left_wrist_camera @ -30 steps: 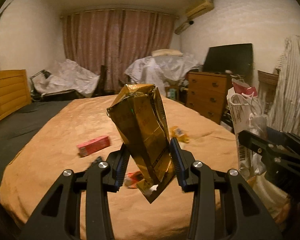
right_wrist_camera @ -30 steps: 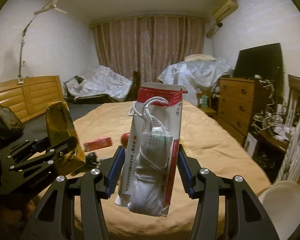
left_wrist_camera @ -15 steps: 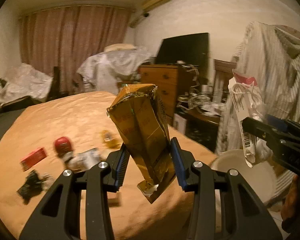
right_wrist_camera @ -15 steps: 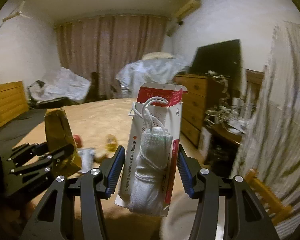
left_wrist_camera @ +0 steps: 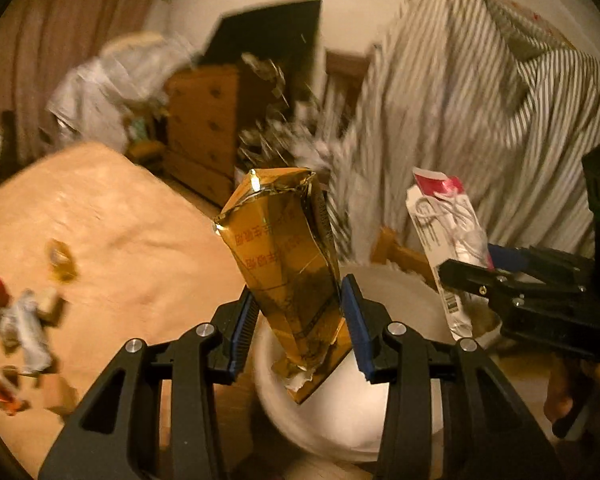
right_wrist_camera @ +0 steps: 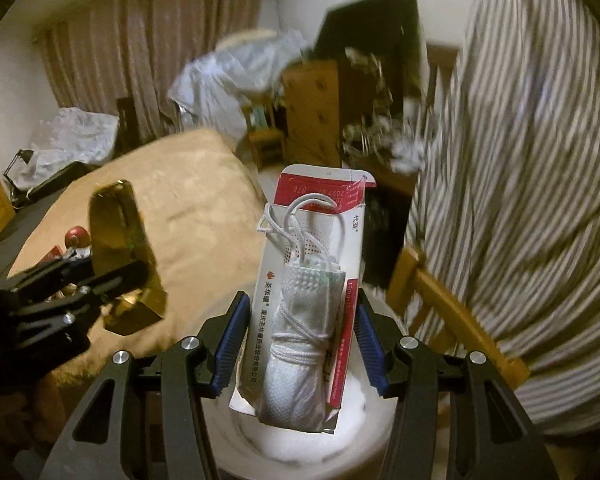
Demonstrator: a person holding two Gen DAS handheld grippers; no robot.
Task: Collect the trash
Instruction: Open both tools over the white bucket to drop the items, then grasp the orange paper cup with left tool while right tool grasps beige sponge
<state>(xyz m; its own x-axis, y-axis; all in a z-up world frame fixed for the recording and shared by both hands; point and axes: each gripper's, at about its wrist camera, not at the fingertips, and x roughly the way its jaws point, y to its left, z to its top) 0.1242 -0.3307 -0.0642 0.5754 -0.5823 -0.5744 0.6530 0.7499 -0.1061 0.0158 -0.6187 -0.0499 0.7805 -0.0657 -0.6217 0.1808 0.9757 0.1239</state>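
Now the crumpled gold foil packet [left_wrist_camera: 288, 264] stands upright between the blue pads of the left gripper [left_wrist_camera: 298, 328], which is clamped on its lower half; its torn bottom hangs just over the white bin [left_wrist_camera: 340, 412] below the jaws. Rightward of it, the right gripper [right_wrist_camera: 296, 340] pinches a red-and-white carton [right_wrist_camera: 320, 216] with a corded white mesh bundle [right_wrist_camera: 300, 344] strapped to its front, directly above the same bin's rim [right_wrist_camera: 228, 432]. Leftward of both tongs lies the tan bedspread [left_wrist_camera: 112, 232], with scattered litter [left_wrist_camera: 16, 320] on it. Striped cloth [right_wrist_camera: 520, 200] hangs rightward.
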